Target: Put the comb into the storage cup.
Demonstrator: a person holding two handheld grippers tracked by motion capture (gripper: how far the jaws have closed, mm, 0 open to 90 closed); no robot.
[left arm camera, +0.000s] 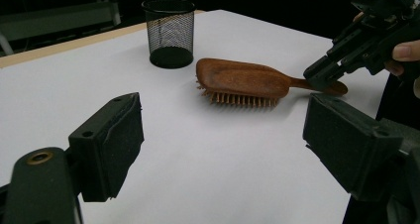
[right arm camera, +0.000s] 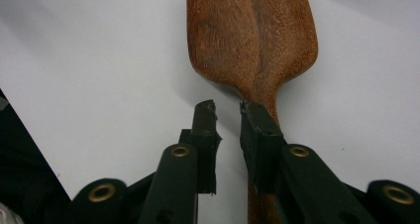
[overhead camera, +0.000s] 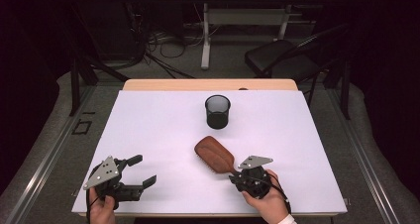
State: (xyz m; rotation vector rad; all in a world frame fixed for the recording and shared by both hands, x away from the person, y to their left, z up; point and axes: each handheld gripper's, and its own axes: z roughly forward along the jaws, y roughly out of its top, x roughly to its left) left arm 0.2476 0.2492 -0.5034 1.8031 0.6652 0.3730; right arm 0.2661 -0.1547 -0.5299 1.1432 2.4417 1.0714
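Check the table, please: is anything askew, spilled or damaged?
Nothing is spilled or broken. The wooden hairbrush lies bristles down, diagonal on the white table; the mesh cup stands upright. The right tool sits off-centre: the handle lies under one jaw, not between them.

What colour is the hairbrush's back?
Reddish-brown wood grain on the hairbrush, best in the right gripper view.

Left tongs (overhead camera: 138, 170): I see matte black blocky jaws with flat rough pads, and a brass-ringed hole in the arm.
Right tongs (right arm camera: 228, 107): I see black, narrower jaws with chipped pad tips and brass rivets at the links.
Top plates: grey, three-cornered, with small screws.
Cable: black, looping behind my right hand (overhead camera: 270, 201).
Sleeve: white cuff.
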